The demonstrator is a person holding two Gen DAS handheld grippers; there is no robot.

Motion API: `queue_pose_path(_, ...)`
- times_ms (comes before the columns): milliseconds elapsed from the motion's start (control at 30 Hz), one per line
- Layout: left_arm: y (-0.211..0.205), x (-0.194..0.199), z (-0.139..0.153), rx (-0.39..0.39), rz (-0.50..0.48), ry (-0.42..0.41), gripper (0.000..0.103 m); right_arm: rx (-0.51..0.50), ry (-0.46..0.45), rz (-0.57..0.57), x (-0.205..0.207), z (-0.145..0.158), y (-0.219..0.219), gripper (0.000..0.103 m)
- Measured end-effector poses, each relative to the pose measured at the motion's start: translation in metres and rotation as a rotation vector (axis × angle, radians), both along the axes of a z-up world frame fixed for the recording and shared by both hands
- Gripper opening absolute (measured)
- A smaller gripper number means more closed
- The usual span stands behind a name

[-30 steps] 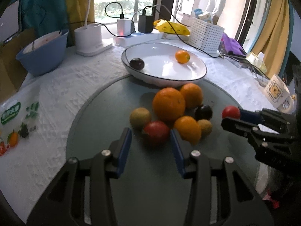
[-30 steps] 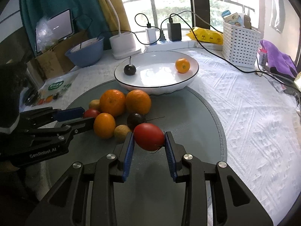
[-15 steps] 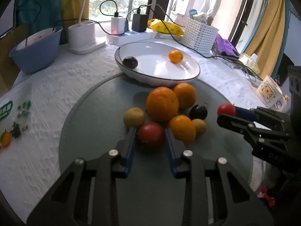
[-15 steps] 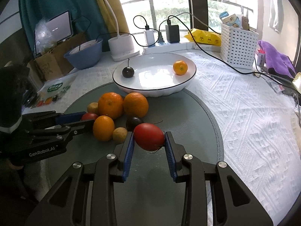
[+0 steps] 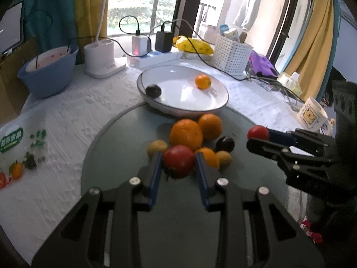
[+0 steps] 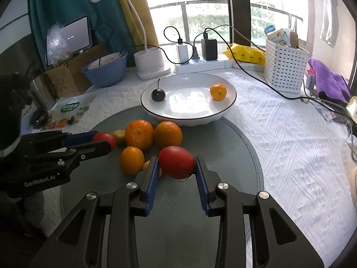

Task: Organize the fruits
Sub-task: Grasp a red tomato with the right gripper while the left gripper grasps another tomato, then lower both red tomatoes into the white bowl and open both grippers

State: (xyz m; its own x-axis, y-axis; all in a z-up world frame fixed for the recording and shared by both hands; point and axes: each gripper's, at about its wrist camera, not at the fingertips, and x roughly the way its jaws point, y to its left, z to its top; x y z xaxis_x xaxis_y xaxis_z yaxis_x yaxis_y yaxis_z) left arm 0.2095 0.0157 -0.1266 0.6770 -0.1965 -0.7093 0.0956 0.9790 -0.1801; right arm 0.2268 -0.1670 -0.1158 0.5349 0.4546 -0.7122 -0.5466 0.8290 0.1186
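While the left gripper (image 5: 178, 164) has its jaws clamped on a red tomato (image 5: 178, 161) at the near edge of the fruit pile, the right gripper (image 6: 177, 167) holds a second red tomato (image 6: 177, 162) between its blue pads, and this one seems lifted a little above the grey round mat (image 6: 223, 147). The pile lies on the mat: two big oranges (image 6: 139, 134) side by side, a smaller orange (image 6: 131, 160) in front of them, two small brownish fruits (image 5: 156, 147) and a dark plum (image 5: 225, 143). Behind the pile stands a white bowl (image 6: 225, 109) at the far edge of the mat, with a dark plum (image 6: 158, 95) at its left side and a small orange (image 6: 218, 92) at its right side, well apart. The counter (image 6: 290, 138) is covered with a white cloth.
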Motion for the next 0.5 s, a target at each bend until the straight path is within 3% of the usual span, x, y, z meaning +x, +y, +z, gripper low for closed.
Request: queue_pose_path(500, -0.007, 0.016, 0.029, 0.04, -0.018, -0.08, 0.031, 0.019, -0.036, -0.006, 0.017, 0.016, -0.003, 0.035)
